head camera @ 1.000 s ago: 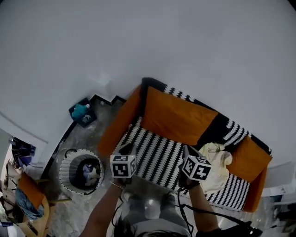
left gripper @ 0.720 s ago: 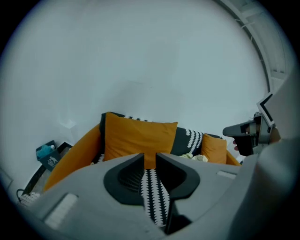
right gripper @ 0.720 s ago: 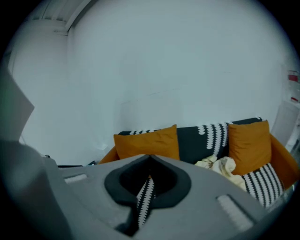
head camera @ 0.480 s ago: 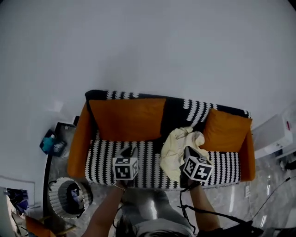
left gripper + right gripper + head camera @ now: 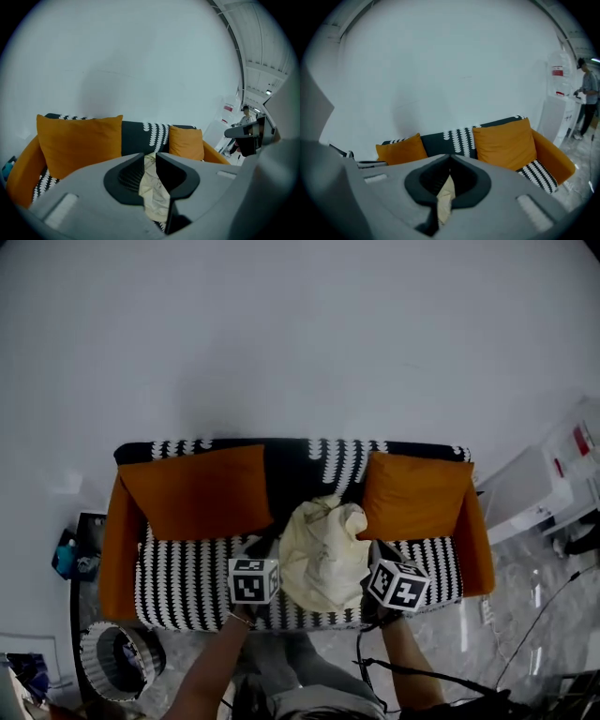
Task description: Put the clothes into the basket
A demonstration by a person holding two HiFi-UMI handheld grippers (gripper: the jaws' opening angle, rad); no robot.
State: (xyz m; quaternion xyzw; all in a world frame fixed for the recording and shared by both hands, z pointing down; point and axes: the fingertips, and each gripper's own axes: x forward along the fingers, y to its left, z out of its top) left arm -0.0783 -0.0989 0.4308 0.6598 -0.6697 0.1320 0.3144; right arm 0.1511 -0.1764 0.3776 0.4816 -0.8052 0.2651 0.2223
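**Head view.** An orange sofa with a black-and-white striped seat (image 5: 187, 582) stood against a pale wall, with two orange cushions (image 5: 197, 491) leaning on its back. A crumpled cream garment (image 5: 323, 554) lay at the middle of the sofa seat, draped to the seat's front edge. The left gripper (image 5: 264, 554) and the right gripper (image 5: 377, 554) hovered over the sofa's front edge, one on each side of the garment. A round white ribbed basket (image 5: 98, 652) stood on the floor off the sofa's left front corner, well apart from the garment.

**Left gripper view.** The jaws of the left gripper (image 5: 151, 157) stood apart and gripped nothing. The cream garment (image 5: 154, 192) showed through the gap, lying on the sofa seat beyond.

**Right gripper view.** The jaws of the right gripper (image 5: 450, 159) met at their tips. A narrow strip of the cream garment (image 5: 445, 199) showed in the slit behind the tips. Whether any cloth was pinched could not be told from this view.
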